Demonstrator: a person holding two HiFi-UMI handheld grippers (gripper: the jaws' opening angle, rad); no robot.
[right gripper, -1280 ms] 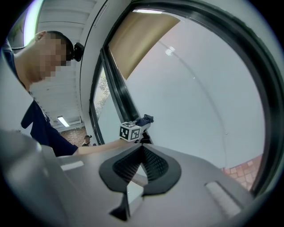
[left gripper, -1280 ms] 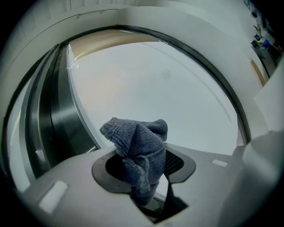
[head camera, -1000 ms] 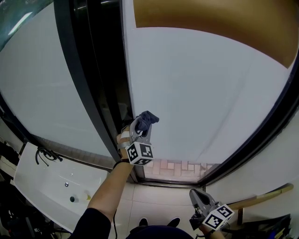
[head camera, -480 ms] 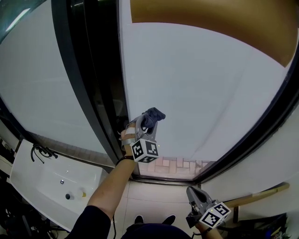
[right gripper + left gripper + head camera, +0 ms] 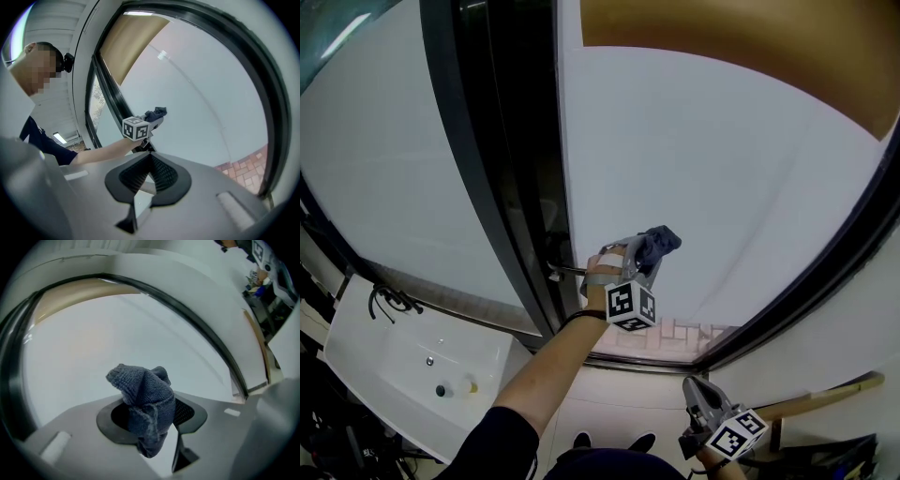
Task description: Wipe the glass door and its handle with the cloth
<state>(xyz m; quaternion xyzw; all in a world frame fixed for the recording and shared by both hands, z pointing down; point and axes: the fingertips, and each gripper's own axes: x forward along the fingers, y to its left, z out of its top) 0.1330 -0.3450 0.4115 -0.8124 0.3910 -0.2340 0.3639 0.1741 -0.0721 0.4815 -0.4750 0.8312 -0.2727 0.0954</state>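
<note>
A bunched blue-grey cloth (image 5: 659, 243) (image 5: 145, 401) (image 5: 156, 113) is pinched in my left gripper (image 5: 649, 249) (image 5: 147, 416), which is shut on it. The cloth's tip is pressed against or very close to the frosted glass door (image 5: 722, 178) (image 5: 117, 333) (image 5: 211, 103), low on the pane near its left edge. A dark handle bar (image 5: 565, 271) sticks out by the black door frame (image 5: 502, 169), just left of my left hand. My right gripper (image 5: 698, 398) (image 5: 147, 176) hangs low at the bottom right, jaws together, holding nothing.
A white washbasin (image 5: 403, 361) with a dark tap (image 5: 389, 305) stands at the lower left. A tan blind (image 5: 750, 47) covers the door's top. Brick paving (image 5: 675, 333) shows under the frosted part. A wooden pole (image 5: 820, 394) leans at the lower right.
My left gripper has carried the cloth to the right across the lower glass, away from the frame and handle. The right gripper has hardly moved.
</note>
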